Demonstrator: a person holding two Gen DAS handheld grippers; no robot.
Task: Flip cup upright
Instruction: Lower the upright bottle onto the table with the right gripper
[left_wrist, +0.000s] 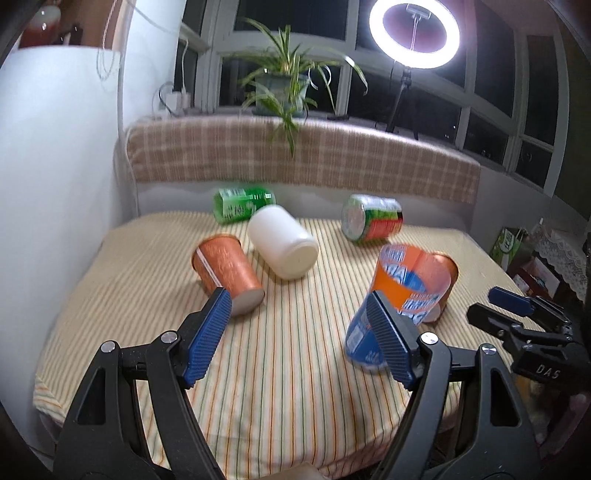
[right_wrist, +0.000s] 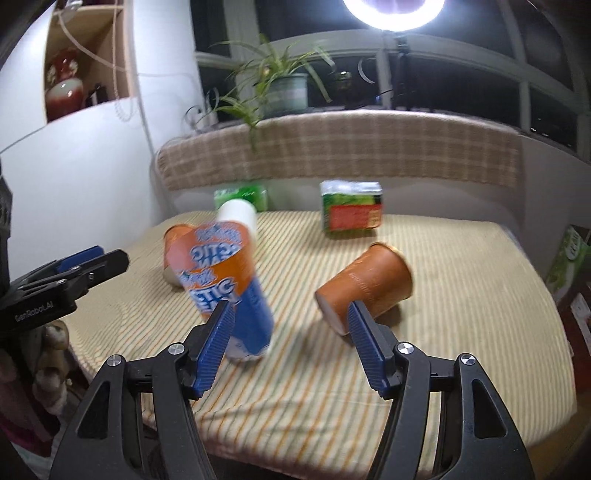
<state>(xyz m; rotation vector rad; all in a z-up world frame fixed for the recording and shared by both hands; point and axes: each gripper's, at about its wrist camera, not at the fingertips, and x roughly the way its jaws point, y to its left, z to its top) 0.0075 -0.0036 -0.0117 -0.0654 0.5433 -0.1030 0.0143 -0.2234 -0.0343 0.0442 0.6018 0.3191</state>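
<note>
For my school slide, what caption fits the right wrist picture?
Open right gripper facing a tilted orange-and-blue paper cup on a striped tablecloth.

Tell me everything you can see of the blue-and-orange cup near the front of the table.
The blue-and-orange cup is a tall printed cup, paper by the look of it, orange at the wide mouth end and blue toward the narrow base, with white lettering. It stands tilted and motion-blurred, base on the striped tablecloth, mouth leaning away. Neither the left tool nor the right tool grips it; both are open.

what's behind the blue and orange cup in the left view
An orange paper cup lying on its side shows only at the blue and orange cup's right edge; most of it is covered. The right view shows it whole.
</note>
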